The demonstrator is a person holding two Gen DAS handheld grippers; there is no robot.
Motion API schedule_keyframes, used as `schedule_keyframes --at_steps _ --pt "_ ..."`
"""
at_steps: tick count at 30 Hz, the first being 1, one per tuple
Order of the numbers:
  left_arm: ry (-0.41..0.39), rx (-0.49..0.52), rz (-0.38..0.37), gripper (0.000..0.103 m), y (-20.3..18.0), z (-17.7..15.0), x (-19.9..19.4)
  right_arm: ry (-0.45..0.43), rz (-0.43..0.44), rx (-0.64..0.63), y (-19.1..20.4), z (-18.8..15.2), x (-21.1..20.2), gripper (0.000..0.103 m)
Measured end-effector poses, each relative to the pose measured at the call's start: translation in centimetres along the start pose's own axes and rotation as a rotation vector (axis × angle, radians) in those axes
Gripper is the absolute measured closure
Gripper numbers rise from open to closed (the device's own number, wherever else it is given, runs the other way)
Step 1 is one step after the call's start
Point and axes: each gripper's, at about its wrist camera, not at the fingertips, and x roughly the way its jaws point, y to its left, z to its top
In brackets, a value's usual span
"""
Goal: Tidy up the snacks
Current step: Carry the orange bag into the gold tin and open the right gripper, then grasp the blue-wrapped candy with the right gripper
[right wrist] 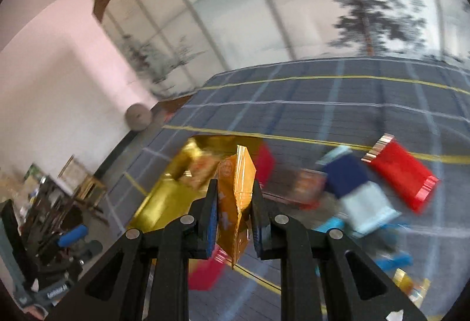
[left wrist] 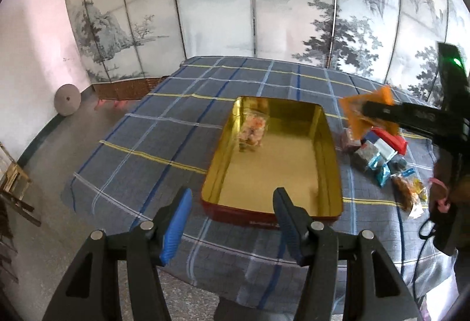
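Observation:
A tin (left wrist: 282, 171), gold inside and red outside, lies open on the checked tablecloth (left wrist: 141, 127). One clear snack bag (left wrist: 252, 130) rests in its far left corner. My left gripper (left wrist: 232, 194) hovers open over the tin's near rim with nothing between its blue pads. My right gripper (right wrist: 235, 184) is shut on an orange snack packet (right wrist: 235, 188), held upright in the air. In the left wrist view that orange packet (left wrist: 357, 112) hangs right of the tin, above a pile of loose snacks (left wrist: 382, 156). The right wrist view is blurred by motion.
A red packet (right wrist: 402, 174) and a blue-and-white packet (right wrist: 355, 191) lie on the cloth right of the tin. A painted folding screen (left wrist: 252, 12) stands behind the table. Bare floor (left wrist: 67, 144), a round grey disc (left wrist: 67, 100) and wooden furniture (left wrist: 11, 180) are to the left.

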Motion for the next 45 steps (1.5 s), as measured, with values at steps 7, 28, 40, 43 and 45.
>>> schedule_keyframes --at_steps 7,28,40,43,45 --pt "0.043 -0.022 0.014 0.044 1.1 0.1 1.4 0.112 0.011 -0.061 2.5 1.4 6.6 0.086" --pt "0.131 -0.006 0.053 0.044 1.5 -0.3 4.7 0.102 0.024 -0.025 1.7 3.7 10.6 0.055" --pt "0.077 0.088 -0.058 0.044 -2.7 -0.3 2.5 0.113 -0.146 -0.135 -6.3 -6.2 -4.7 0.055" --pt "0.085 0.117 -0.078 0.044 -4.4 -0.4 2.1 0.130 -0.175 -0.167 -6.4 -7.1 -4.7 0.055" --pt "0.093 0.128 -0.085 0.044 -4.9 -0.5 2.0 0.124 -0.181 -0.194 -6.1 -6.8 -4.3 0.055"
